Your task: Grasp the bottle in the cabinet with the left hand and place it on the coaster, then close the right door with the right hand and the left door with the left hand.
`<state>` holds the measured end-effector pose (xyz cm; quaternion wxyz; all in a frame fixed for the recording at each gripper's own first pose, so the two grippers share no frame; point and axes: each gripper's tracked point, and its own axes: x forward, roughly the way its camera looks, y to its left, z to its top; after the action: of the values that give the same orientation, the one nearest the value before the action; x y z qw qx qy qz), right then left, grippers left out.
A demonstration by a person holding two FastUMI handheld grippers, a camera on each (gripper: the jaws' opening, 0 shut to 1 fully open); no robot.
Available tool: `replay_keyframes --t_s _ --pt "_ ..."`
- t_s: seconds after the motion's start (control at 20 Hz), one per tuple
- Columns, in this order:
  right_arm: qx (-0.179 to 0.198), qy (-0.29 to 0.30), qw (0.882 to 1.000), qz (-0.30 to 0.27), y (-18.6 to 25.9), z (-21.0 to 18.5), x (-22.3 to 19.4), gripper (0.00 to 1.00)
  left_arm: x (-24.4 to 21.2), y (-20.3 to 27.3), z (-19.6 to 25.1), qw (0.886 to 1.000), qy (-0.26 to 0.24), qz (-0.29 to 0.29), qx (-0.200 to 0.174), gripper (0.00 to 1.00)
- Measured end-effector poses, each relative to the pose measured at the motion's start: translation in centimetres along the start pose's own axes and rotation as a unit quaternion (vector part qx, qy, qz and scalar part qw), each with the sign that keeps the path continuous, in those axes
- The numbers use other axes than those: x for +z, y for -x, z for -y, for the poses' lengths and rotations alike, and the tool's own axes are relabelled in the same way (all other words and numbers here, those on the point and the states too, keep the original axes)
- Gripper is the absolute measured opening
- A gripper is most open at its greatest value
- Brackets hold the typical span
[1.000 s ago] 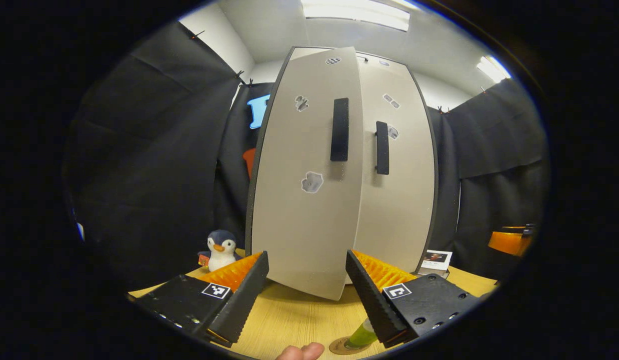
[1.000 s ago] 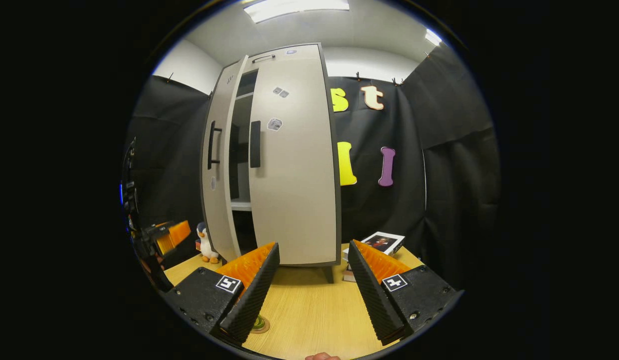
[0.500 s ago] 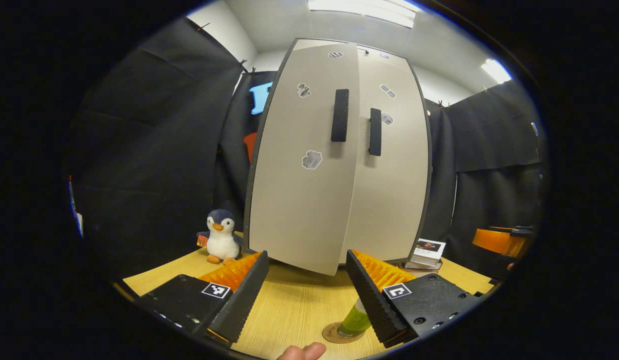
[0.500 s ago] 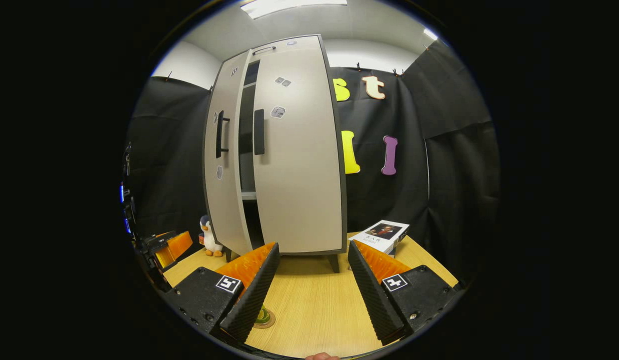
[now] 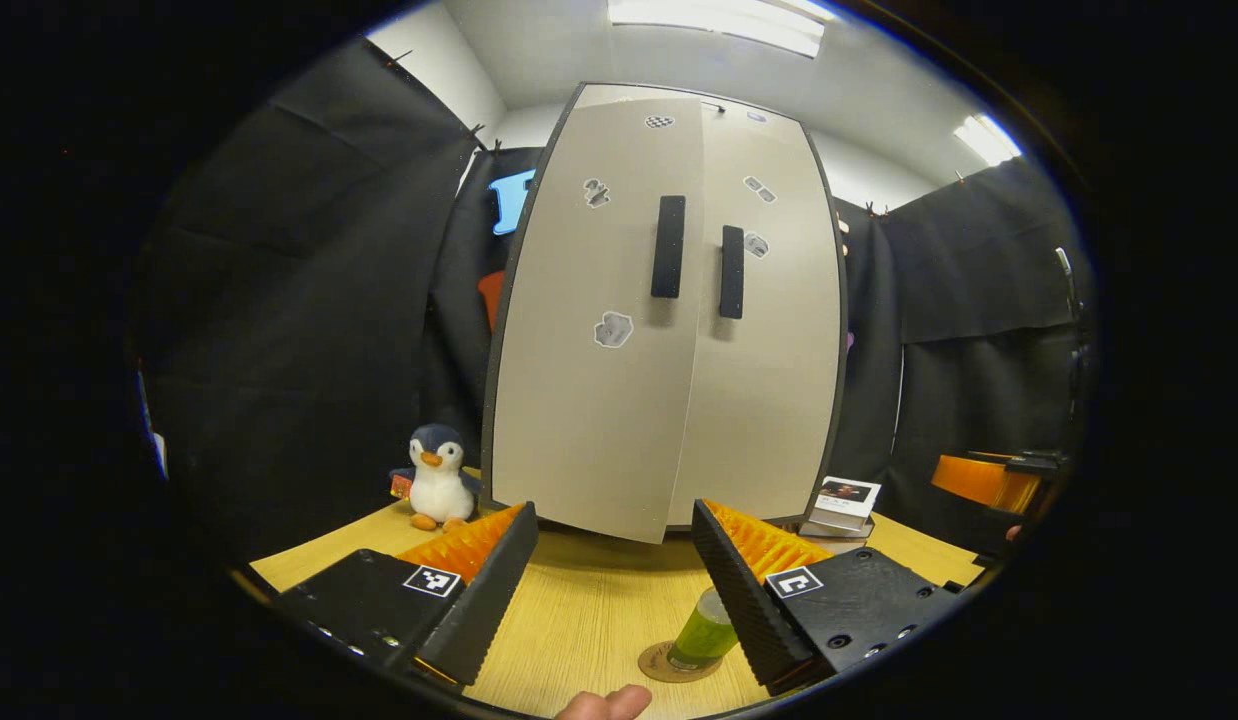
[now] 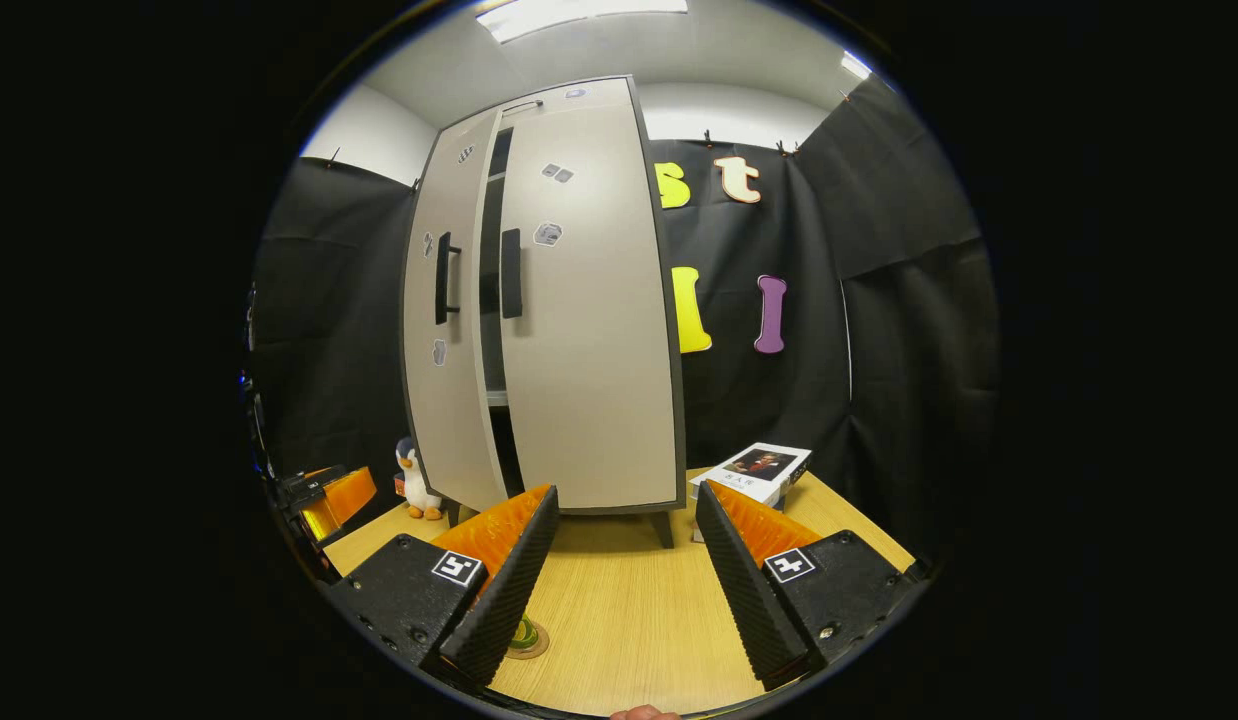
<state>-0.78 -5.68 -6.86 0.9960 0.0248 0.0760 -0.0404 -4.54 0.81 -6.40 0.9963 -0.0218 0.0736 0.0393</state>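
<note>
A green bottle [image 5: 701,632] stands upright on a round brown coaster [image 5: 662,665] on the wooden table, just in front of my left gripper [image 5: 611,550], which is open and holds nothing. The tall grey cabinet has its right door [image 5: 769,330] flush and its left door [image 5: 589,330] a small gap ajar. In the right gripper view the left door [image 6: 441,330] stands slightly off the right door [image 6: 589,320], with a dark slit between them. My right gripper [image 6: 624,540] is open and empty, and the bottle on the coaster [image 6: 524,636] peeks out behind its left finger. My left gripper [image 6: 324,497] appears at that view's left edge.
A plush penguin [image 5: 437,488] sits on the table left of the cabinet. A stack of books [image 5: 844,502] lies to the cabinet's right, also the books [image 6: 754,470] in the right gripper view. The wooden table [image 6: 629,610] stretches before the cabinet. A fingertip [image 5: 604,703] shows at the bottom.
The left door has swung from well open to almost shut. My left gripper has drawn back from the cabinet, bringing the bottle and coaster more into view. The right gripper barely moved.
</note>
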Motion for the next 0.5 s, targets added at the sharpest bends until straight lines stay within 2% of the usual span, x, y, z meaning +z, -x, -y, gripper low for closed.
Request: replay_keyframes --t_s 0.5 --pt "0.001 -0.004 1.000 -0.003 0.72 0.17 -0.33 0.85 -0.10 0.36 -0.53 1.000 0.006 0.001 0.006 0.95"
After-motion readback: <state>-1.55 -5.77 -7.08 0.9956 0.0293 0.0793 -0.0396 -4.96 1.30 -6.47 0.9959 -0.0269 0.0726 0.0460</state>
